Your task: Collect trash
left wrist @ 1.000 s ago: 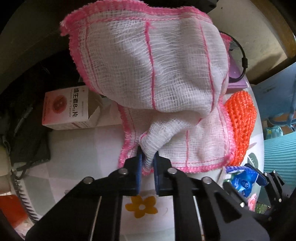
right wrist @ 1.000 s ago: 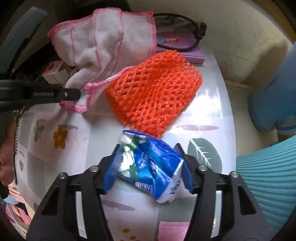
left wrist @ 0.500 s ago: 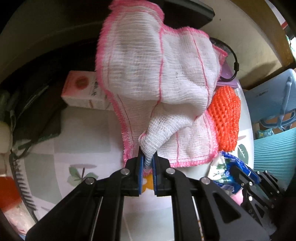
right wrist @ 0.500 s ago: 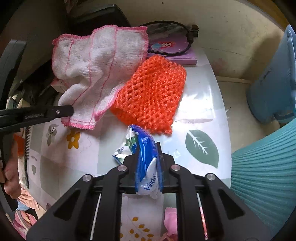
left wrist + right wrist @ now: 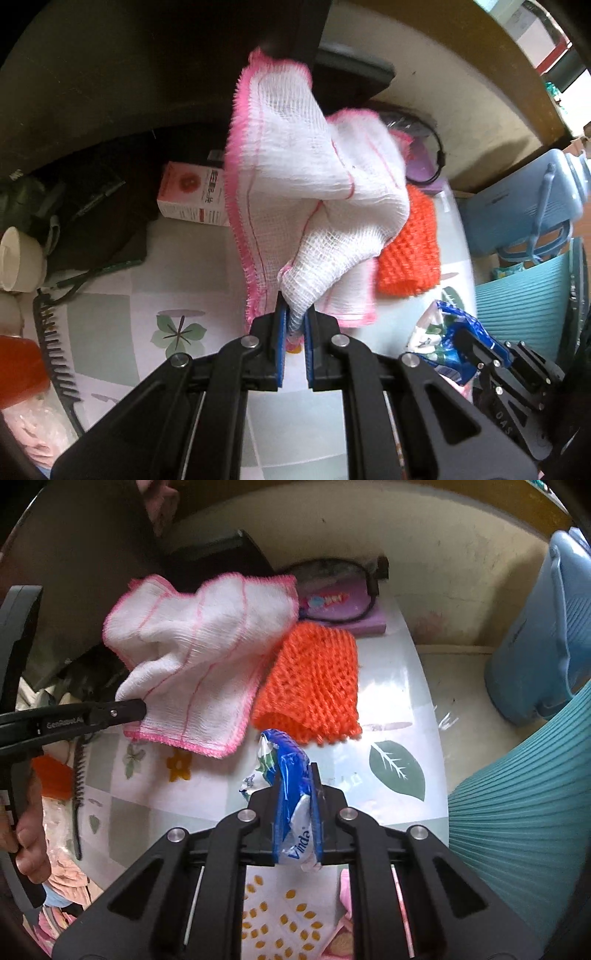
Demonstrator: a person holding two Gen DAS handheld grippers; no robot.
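Observation:
My left gripper (image 5: 294,317) is shut on a fold of a white gauze cloth with pink edging (image 5: 314,192) and holds it lifted above the table; the cloth also shows in the right wrist view (image 5: 195,657), with the left gripper (image 5: 142,709) at its left edge. My right gripper (image 5: 295,775) is shut on a crumpled blue and white tissue wrapper (image 5: 291,790), raised over the table; the wrapper also shows in the left wrist view (image 5: 443,339). An orange mesh net (image 5: 314,683) lies on the table beyond the wrapper.
The patterned table top (image 5: 399,701) carries a pink medicine box (image 5: 192,195), a purple case with a black cable (image 5: 343,605), a black comb (image 5: 55,332) and cups (image 5: 14,258). A blue bin (image 5: 546,627) and a teal ribbed surface (image 5: 517,812) stand on the right.
My left gripper has lifted the cloth higher and pulled back. My right gripper has closed on the blue wrapper and raised it off the table.

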